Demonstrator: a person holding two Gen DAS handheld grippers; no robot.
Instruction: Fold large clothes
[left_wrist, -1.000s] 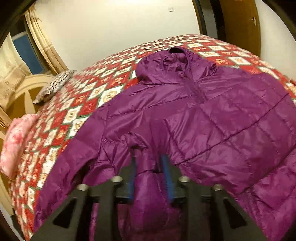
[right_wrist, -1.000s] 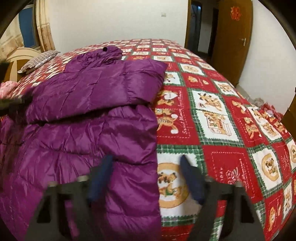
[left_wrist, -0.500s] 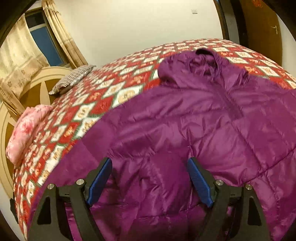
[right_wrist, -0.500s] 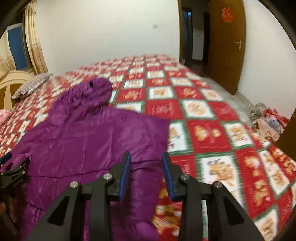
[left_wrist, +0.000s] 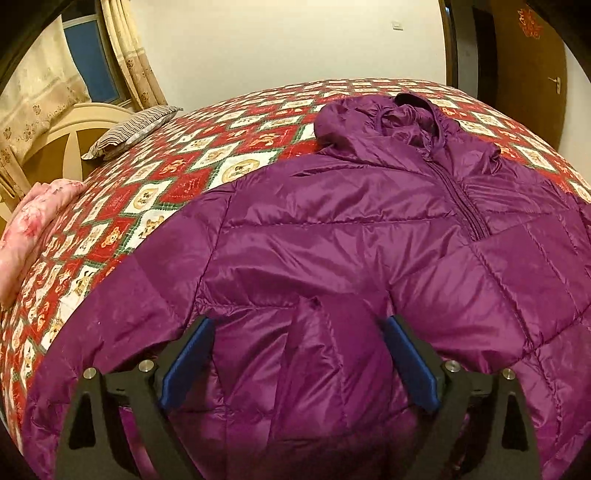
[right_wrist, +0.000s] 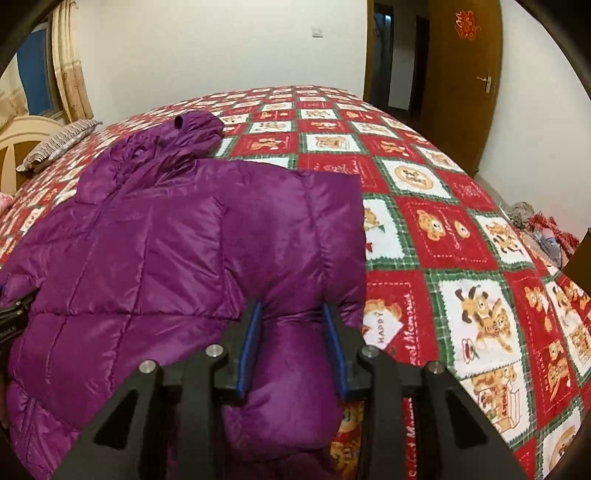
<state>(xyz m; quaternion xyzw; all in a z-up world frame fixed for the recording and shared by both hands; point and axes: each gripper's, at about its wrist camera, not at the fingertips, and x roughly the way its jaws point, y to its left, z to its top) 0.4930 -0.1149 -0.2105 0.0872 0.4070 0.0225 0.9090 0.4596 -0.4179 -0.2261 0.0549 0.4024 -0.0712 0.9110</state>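
Observation:
A purple quilted hooded jacket (left_wrist: 369, 240) lies front up on the bed, zip closed, hood (left_wrist: 388, 118) toward the far wall. My left gripper (left_wrist: 295, 321) hovers over its near left side. Its jaws are opening wide, with loose fabric lying between them and neither pad pressing on it. In the right wrist view the jacket (right_wrist: 166, 240) has its right sleeve folded over the body. My right gripper (right_wrist: 291, 306) is shut on a bunched fold of that sleeve near the jacket's right edge.
The bed carries a red, white and green bear-print quilt (right_wrist: 443, 221). A striped pillow (left_wrist: 133, 127) and a pink blanket (left_wrist: 33, 221) lie by the headboard at left. A brown door (right_wrist: 461, 92) and a heap of clothes on the floor (right_wrist: 543, 229) are at right.
The left jaws let go of the fabric fold and spread wide. The right gripper moved over onto the jacket's right sleeve and narrowed onto it.

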